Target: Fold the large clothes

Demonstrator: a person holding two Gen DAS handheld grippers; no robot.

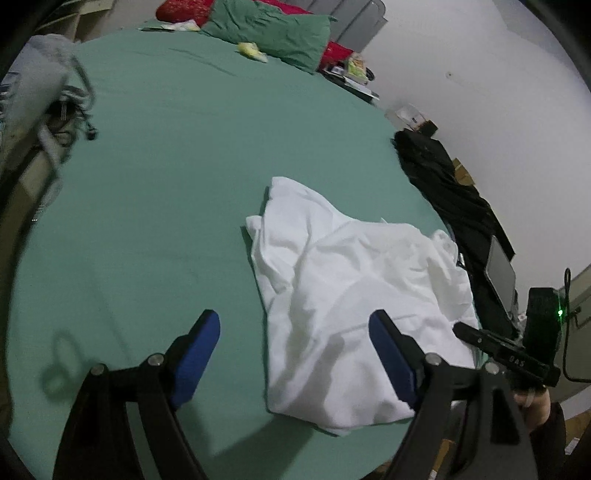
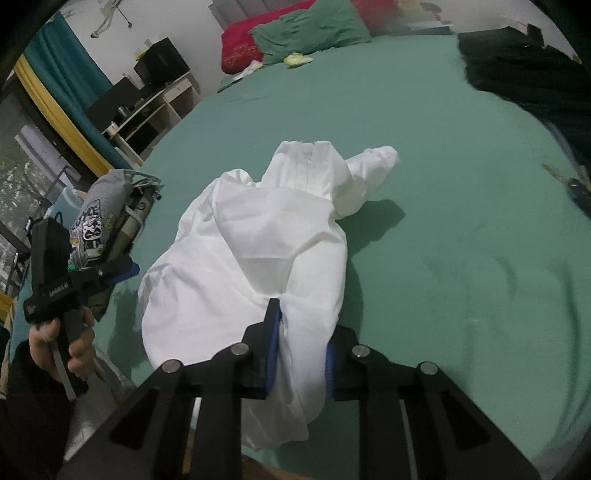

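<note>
A crumpled white shirt (image 1: 351, 280) lies on the green bed sheet (image 1: 166, 177) near the front edge. My left gripper (image 1: 295, 332) is open and empty, hovering above the shirt's left edge. It also shows at the left of the right wrist view (image 2: 122, 271). My right gripper (image 2: 301, 332) is shut on a bunched fold of the white shirt (image 2: 258, 236), whose collar and a sleeve lie farther away. The right gripper also shows at the right of the left wrist view (image 1: 465, 330).
A green pillow (image 1: 269, 33) and red pillows (image 2: 243, 37) lie at the head of the bed. A black garment (image 1: 443, 177) lies on the bed's right side. A grey printed garment (image 2: 99, 214) lies at the bed's left edge. A wooden shelf (image 2: 155, 107) stands beyond.
</note>
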